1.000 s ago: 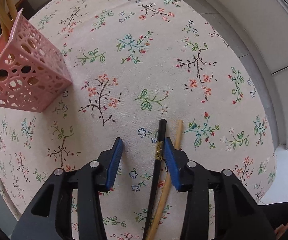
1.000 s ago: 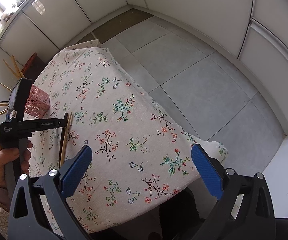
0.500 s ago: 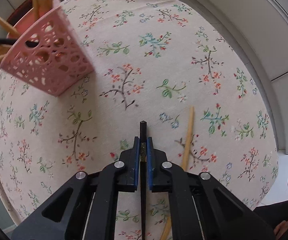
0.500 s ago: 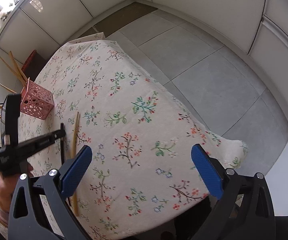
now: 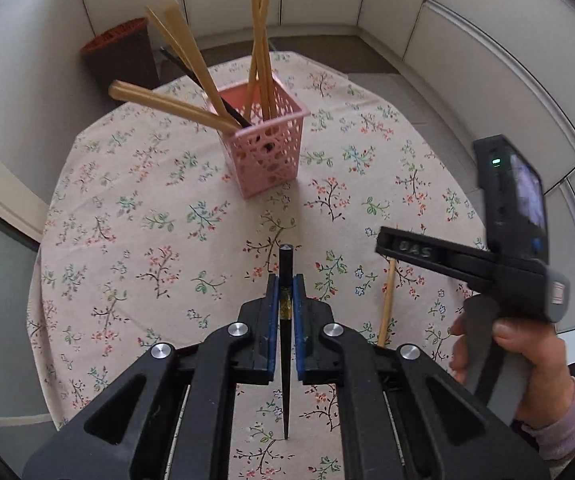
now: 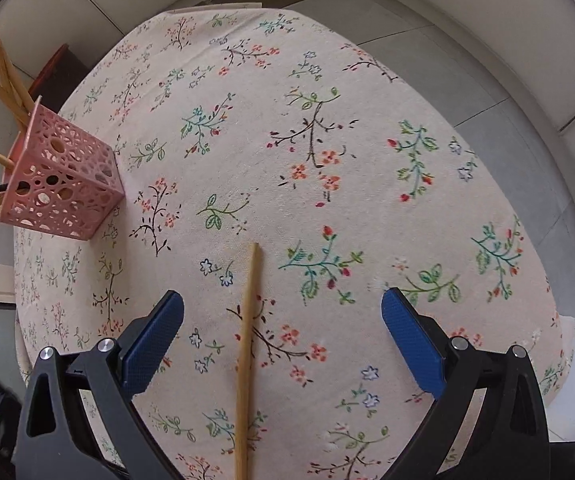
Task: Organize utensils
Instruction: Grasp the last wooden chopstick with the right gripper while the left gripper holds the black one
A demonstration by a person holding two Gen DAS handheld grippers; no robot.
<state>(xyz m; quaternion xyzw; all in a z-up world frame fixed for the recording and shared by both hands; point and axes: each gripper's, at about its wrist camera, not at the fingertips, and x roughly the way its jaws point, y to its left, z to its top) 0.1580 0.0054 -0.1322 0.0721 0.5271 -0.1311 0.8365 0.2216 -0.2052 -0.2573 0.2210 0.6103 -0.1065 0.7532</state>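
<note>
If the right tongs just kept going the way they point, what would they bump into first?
Most likely the wooden chopstick lying on the flowered tablecloth. It lies between the open right tongs, left of centre, so a fingertip might touch the cloth first; depth is hard to judge.

The left gripper (image 5: pixel 286 286), open beside the black chopstick (image 5: pixel 286 344) a second ago, now clamps it and holds it clear of the cloth (image 5: pixel 135 208), facing the basket (image 5: pixel 265 148). The right gripper (image 6: pixel 282 312), before off toward the table edge, now hangs open over the wooden chopstick (image 6: pixel 247 344).
</note>
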